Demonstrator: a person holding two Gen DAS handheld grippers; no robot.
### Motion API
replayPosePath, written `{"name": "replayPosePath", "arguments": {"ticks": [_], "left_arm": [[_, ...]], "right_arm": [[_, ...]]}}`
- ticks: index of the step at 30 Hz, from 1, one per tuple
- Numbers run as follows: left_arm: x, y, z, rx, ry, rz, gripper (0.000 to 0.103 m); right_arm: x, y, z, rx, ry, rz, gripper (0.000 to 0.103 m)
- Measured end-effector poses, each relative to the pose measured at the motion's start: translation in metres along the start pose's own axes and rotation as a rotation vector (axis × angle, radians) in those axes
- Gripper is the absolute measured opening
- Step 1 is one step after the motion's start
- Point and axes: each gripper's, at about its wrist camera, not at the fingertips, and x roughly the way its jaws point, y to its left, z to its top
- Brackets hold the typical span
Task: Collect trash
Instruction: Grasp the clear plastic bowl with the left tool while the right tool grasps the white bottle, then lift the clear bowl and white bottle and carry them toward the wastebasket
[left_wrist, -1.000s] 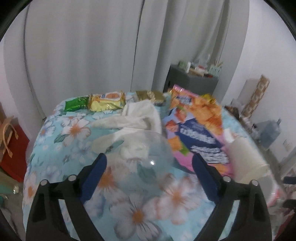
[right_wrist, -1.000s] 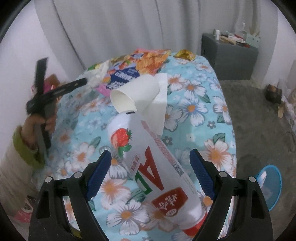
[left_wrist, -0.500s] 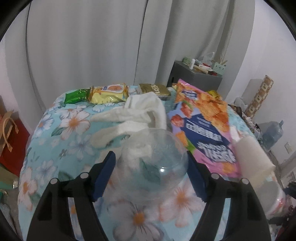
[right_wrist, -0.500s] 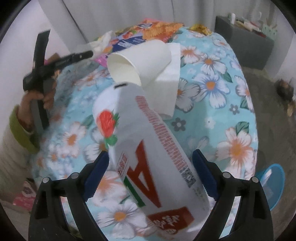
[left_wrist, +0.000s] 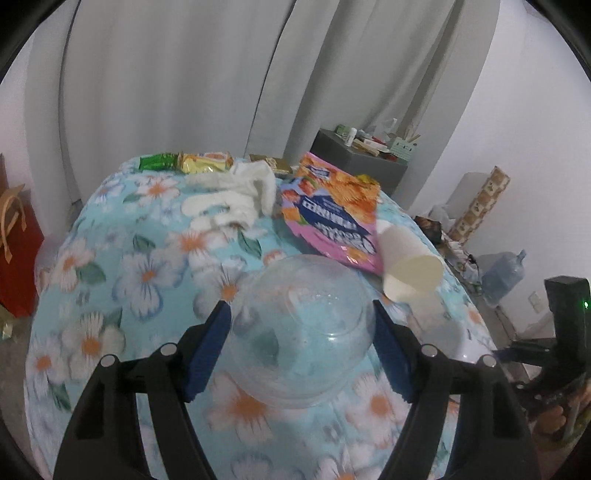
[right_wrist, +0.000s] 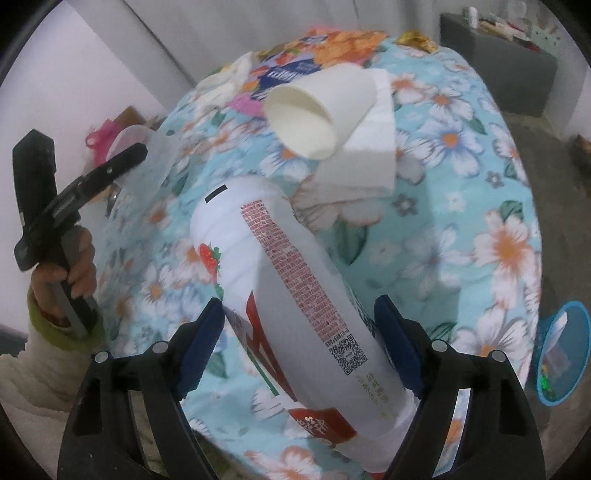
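Note:
My left gripper (left_wrist: 301, 325) is shut on a clear plastic dome lid (left_wrist: 301, 332) and holds it above the flowered tablecloth (left_wrist: 147, 273). My right gripper (right_wrist: 299, 321) is shut on a white strawberry drink bottle (right_wrist: 291, 291) and lifts it off the cloth. A white paper cup (left_wrist: 410, 266) lies on its side on a folded napkin (right_wrist: 365, 147); the cup also shows in the right wrist view (right_wrist: 317, 110). A pink snack bag (left_wrist: 332, 214), crumpled white tissue (left_wrist: 232, 199) and small wrappers (left_wrist: 184, 162) lie further back.
A blue bin (right_wrist: 561, 350) stands on the floor at the table's right. A grey cabinet (left_wrist: 358, 166) with clutter stands behind the table by the curtain. A red bag (left_wrist: 14, 236) sits on the floor at left. A water jug (left_wrist: 502, 273) stands at right.
My left gripper has closed on the dome lid and pulled it back and up from the tissue. My right gripper has closed on the bottle and raised it.

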Motion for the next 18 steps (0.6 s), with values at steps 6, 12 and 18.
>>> {"name": "replayPosePath", "arguments": {"ticks": [6,12,18], "left_arm": [[-0.005,-0.007,-0.018,0.028,-0.002,0.011,0.073],[-0.004,-0.005,-0.027,0.008,-0.001,-0.007,0.073],[-0.005,-0.005,-0.035,-0.008,0.005,-0.029,0.073]], "right_arm": [[0.003,0.011,0.001,-0.053,0.005,-0.059,0.084],[0.012,0.014,-0.001,-0.105,0.043,-0.101,0.085],[0.02,0.01,-0.004,-0.095,0.089,-0.096,0.085]]}}
